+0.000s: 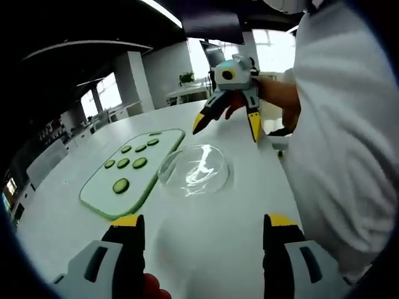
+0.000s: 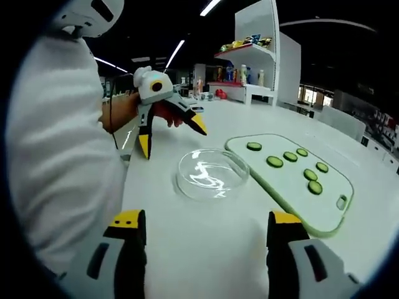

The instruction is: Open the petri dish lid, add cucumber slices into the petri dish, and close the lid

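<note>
A clear glass petri dish (image 1: 194, 169) with its lid on sits on the white table, beside a pale green cutting board (image 1: 131, 171) that carries several cucumber slices (image 1: 121, 185). My left gripper (image 1: 201, 225) is open, short of the dish, nothing between its yellow-tipped jaws. Beyond the dish, the right gripper (image 1: 225, 124) hangs open above the table. In the right gripper view the dish (image 2: 212, 172) lies ahead, the board (image 2: 293, 174) and slices (image 2: 274, 161) to its right, my right gripper (image 2: 206, 221) open, and the left gripper (image 2: 171, 134) open past the dish.
A person's white sleeve (image 1: 343, 124) fills the right of the left gripper view and the left of the right gripper view (image 2: 62, 137). White shelving (image 2: 259, 43) with colourful items stands behind the table. More tables (image 1: 187, 90) stand far back.
</note>
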A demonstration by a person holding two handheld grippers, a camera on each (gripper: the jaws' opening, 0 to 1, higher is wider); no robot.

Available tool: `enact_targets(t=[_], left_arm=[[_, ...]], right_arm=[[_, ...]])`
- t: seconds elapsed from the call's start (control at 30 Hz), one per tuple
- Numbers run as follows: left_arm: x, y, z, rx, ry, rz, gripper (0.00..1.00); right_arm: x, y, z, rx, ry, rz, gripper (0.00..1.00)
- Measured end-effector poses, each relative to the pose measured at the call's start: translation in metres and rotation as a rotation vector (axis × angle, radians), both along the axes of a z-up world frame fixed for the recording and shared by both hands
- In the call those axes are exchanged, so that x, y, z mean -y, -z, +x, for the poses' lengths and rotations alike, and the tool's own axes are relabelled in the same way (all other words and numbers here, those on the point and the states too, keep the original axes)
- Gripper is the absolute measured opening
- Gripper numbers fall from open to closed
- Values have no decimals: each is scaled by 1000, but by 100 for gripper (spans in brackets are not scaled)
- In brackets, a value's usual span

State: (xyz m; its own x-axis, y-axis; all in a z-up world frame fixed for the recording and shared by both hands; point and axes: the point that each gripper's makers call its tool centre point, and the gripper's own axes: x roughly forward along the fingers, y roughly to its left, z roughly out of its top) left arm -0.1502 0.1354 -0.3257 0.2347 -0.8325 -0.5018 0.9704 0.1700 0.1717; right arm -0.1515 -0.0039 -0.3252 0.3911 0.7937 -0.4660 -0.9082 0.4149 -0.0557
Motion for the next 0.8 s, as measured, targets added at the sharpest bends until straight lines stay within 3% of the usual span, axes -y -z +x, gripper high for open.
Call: enact_targets(t=[0.17,0.5,0.8], left_arm=[[-1,1,4,-11,-18,-19,76],[0,-7,8,22,-26,-46,76],[2,-2,6,24,-15,-33,77]], right_arm=[[2,3,4,-33,23,2,79],[0,4,4,-23,16,-3,83],[-3,7,2,-19,-7,-5,88]])
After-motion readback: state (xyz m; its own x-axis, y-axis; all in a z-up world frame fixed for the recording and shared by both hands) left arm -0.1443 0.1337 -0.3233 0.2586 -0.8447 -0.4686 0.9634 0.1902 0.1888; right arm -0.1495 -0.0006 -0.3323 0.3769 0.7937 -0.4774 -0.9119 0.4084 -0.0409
